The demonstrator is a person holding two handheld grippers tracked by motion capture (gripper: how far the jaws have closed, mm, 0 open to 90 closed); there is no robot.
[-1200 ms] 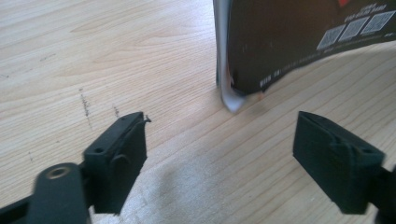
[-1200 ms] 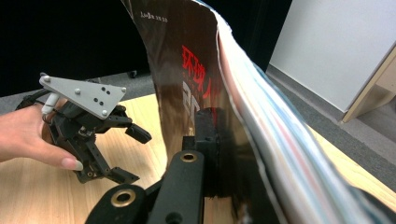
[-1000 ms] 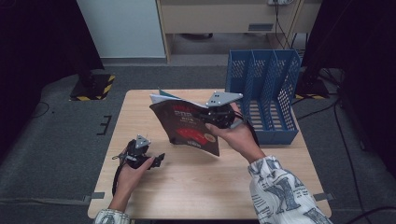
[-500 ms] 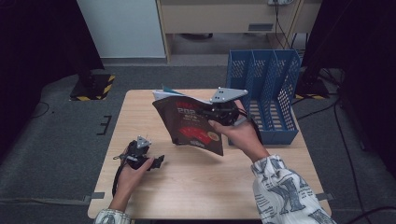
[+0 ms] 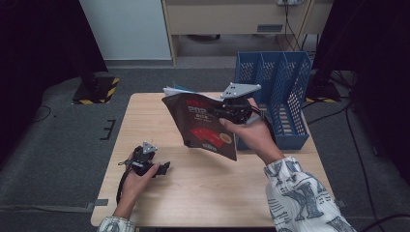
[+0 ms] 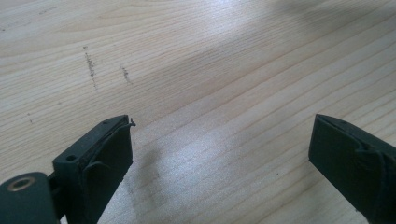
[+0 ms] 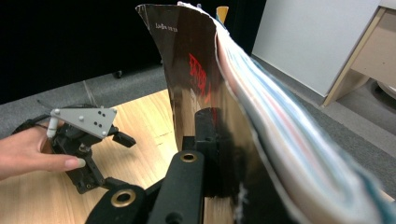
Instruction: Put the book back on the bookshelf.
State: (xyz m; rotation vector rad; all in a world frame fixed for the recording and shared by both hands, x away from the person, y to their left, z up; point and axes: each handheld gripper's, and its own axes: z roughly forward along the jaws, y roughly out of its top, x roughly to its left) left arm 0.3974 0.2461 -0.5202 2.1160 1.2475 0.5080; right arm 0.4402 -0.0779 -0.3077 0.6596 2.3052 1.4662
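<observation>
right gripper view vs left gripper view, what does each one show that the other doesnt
Right gripper view alone: the right gripper shut on a dark-covered magazine held upright with its page edges fanning, the left gripper in a hand resting on the table, and grey carpet beyond.

Left gripper view alone: that left gripper's own two black pads, wide apart with nothing between them, just above scuffed wood.

Both: the light wooden table.

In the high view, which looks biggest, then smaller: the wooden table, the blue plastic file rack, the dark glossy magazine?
1. Wooden table, clearly largest.
2. Blue plastic file rack.
3. Dark glossy magazine, lifted nearer the camera, so its rank against the rack is unsure.
</observation>
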